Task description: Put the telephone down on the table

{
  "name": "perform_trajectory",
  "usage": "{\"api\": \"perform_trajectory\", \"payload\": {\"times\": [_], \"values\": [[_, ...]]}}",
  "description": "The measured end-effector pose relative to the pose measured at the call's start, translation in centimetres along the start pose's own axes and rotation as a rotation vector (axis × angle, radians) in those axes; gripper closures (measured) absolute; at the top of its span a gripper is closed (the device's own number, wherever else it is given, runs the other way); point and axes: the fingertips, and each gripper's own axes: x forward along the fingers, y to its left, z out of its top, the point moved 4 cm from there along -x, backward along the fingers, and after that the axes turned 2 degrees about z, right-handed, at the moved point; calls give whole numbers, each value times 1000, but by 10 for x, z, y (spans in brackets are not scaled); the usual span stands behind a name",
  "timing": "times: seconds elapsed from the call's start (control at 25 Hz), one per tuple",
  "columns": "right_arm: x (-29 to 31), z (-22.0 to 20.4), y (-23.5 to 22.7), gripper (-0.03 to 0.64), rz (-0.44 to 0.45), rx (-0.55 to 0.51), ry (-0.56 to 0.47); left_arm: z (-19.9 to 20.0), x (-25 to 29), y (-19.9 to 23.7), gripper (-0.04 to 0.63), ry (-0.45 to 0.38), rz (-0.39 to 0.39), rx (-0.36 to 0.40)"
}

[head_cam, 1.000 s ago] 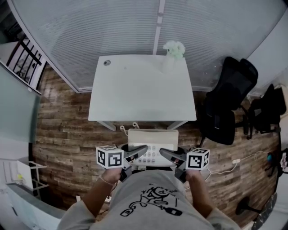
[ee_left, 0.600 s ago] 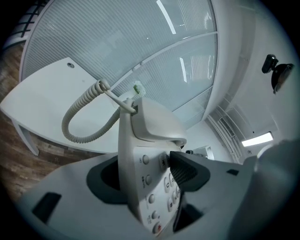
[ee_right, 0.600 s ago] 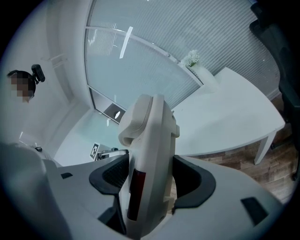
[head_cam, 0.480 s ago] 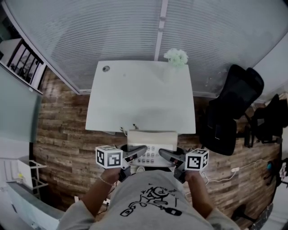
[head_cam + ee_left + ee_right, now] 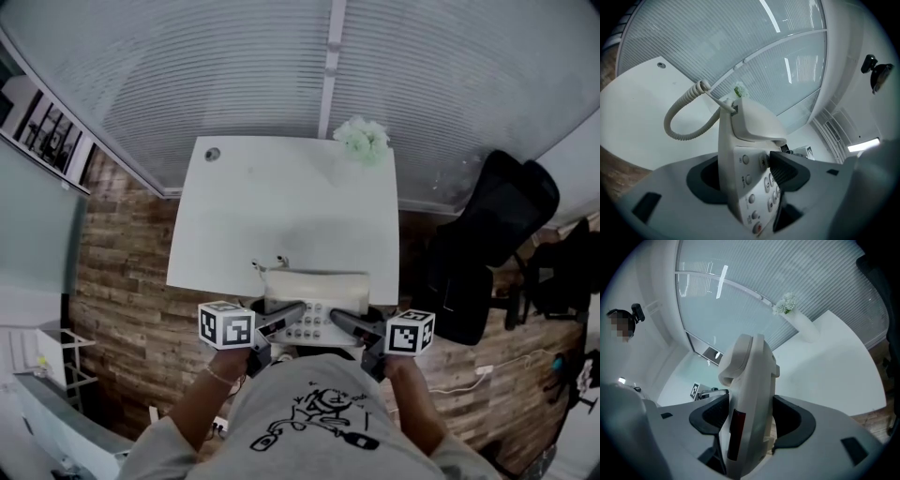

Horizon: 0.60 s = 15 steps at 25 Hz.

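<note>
The white tabletop (image 5: 281,216) stands against a wall of window blinds (image 5: 234,66), with a black office chair (image 5: 487,244) just beside its right edge on the wood floor (image 5: 112,281). The cream telephone (image 5: 314,300), keypad up, is carried in the air at the tabletop's near edge, not set down. The left hand-held gripper (image 5: 286,317) is clenched on the phone's left side, one pad pressing on the buttons. The right hand-held gripper (image 5: 345,323) is clenched on its right side. A bunch of pale flowers (image 5: 361,139) sits at the far right corner of the tabletop. The coiled cord (image 5: 684,122) loops from the phone's far end.
</note>
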Motion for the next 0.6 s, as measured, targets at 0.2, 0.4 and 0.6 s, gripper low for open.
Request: {"api": "perform_trajectory", "payload": {"times": [0.2, 0.4, 0.6], "values": [[-5, 29, -17, 313, 14, -5, 18, 19, 25, -2, 325, -15, 6, -17], [-13, 47, -35, 313, 23, -1, 31, 29, 48, -5, 325, -21, 17, -18], [-13, 56, -44, 313, 28, 7, 37, 34, 58, -2, 325, -19, 26, -33]]}}
